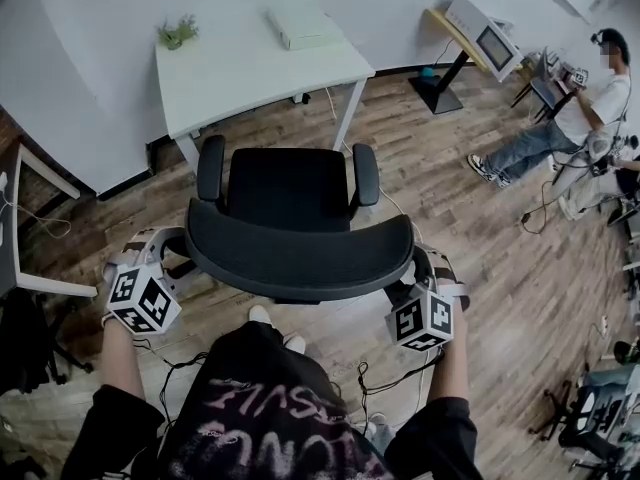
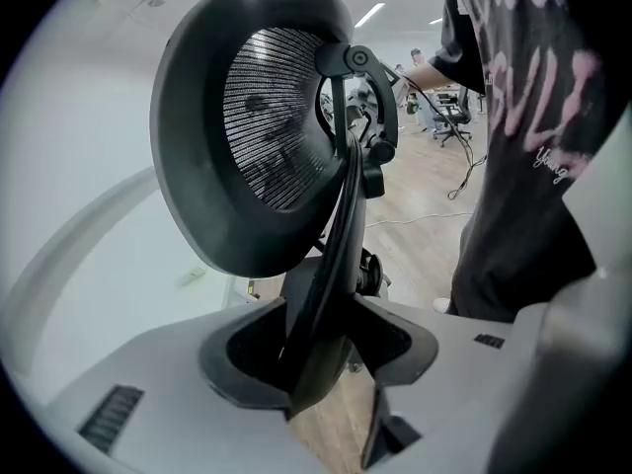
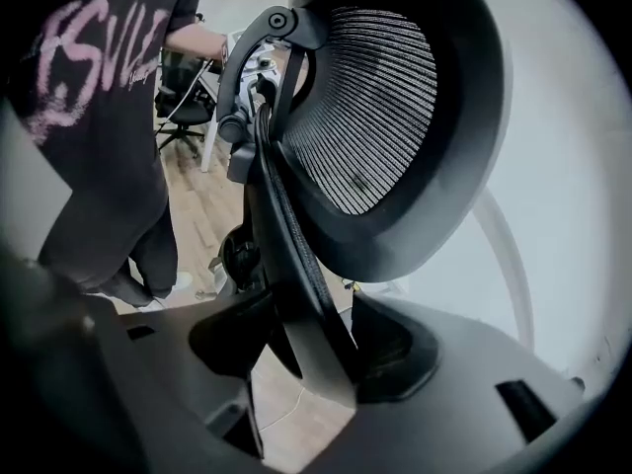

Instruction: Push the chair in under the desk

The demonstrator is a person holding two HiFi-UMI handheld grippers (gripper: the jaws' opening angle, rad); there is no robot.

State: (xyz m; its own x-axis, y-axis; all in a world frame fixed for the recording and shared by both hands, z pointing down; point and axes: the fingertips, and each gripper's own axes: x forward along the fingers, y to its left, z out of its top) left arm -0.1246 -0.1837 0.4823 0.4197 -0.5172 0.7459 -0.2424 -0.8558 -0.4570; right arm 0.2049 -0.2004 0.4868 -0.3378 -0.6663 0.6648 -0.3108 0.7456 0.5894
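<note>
A black office chair (image 1: 290, 190) faces the white desk (image 1: 250, 68), its seat still out in front of the desk's near edge. Both grippers hold its curved mesh backrest (image 1: 300, 256) from behind. My left gripper (image 1: 172, 256) is shut on the backrest's left rim. My right gripper (image 1: 417, 266) is shut on the right rim. In the left gripper view the rim (image 2: 331, 265) runs down between the jaws of the left gripper (image 2: 321, 352). The right gripper view shows the same for the right gripper (image 3: 311, 352), with the mesh (image 3: 395, 117) above.
On the desk stand a small plant (image 1: 177, 33) and a white box (image 1: 305, 28). A monitor stand (image 1: 482, 40) is at the back right, and a seated person (image 1: 575, 118) beyond it. Another table (image 1: 30, 230) sits at the left. Cables (image 1: 395, 380) trail on the wood floor.
</note>
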